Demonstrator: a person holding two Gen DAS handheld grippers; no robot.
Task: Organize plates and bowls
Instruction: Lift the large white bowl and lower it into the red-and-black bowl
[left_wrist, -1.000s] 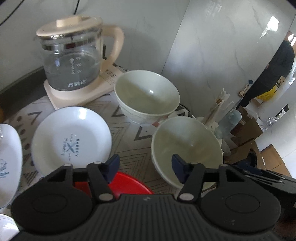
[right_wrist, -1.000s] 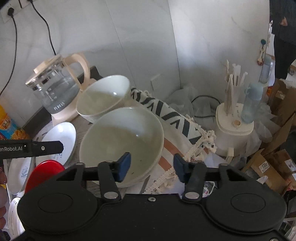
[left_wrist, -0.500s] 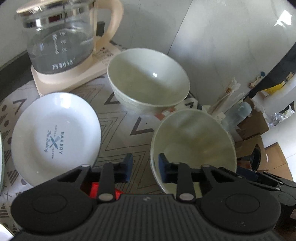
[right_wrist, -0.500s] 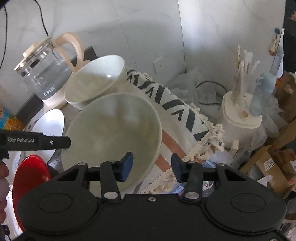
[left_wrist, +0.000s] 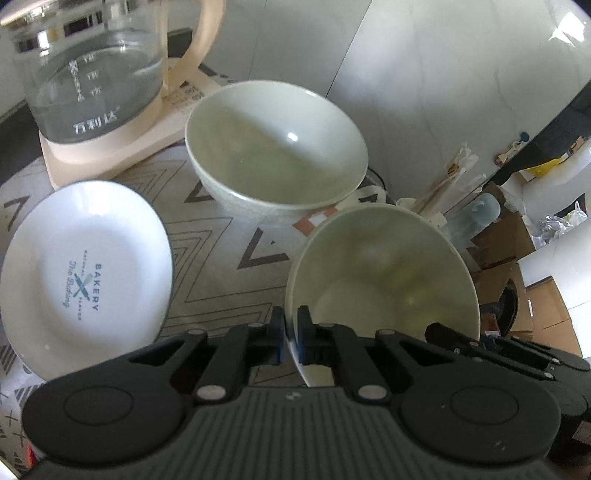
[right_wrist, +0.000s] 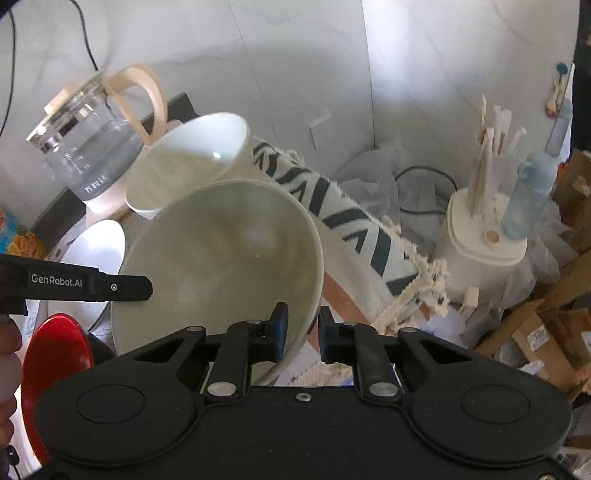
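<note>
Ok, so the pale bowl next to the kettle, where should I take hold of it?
Likely its rim, jaws straddling the thin wall, coming down from above at the near-left edge. The far bowl stands upright and open; the kettle crowds its far left, the near bowl its near right.

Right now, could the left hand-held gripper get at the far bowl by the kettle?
Probably not yet: the left hand-held gripper is shut on the near bowl rim, with the far bowl beyond it.
</note>
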